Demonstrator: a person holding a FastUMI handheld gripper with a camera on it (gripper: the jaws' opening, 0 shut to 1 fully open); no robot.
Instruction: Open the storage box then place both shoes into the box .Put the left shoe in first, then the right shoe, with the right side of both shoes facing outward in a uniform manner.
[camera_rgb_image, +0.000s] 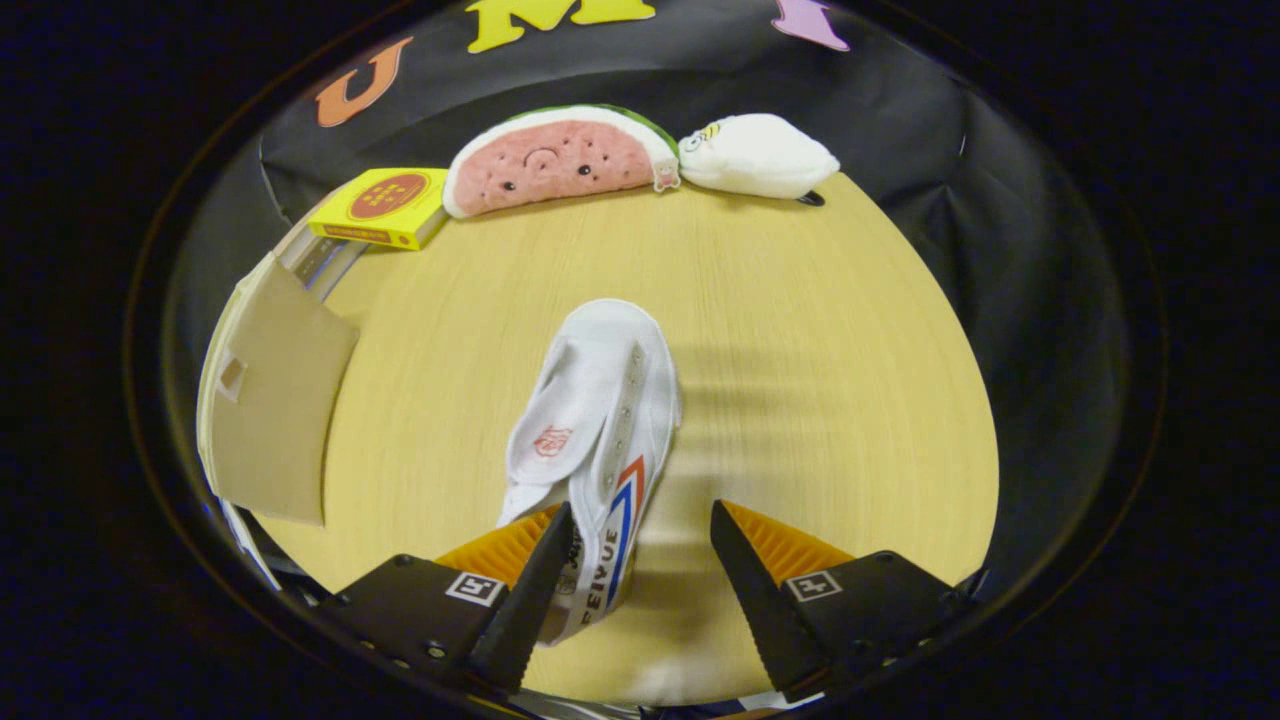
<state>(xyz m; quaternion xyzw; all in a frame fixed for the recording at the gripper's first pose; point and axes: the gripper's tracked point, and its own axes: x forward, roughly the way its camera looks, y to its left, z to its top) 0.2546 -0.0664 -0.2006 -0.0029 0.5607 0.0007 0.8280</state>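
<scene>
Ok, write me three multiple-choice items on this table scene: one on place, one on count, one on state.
1. Where is the white shoe?
A. heel end between the gripper fingers
B. on the yellow box
C. beyond the plush toys

2. How many plush toys?
A. one
B. two
C. four

3. The gripper is:
A. shut on the shoe
B. open
C. shut on the cardboard flap

Answers: 1 A, the heel lies against one finger; 2 B, a watermelon slice and a white plush; 3 B, the fingers are apart.
</scene>
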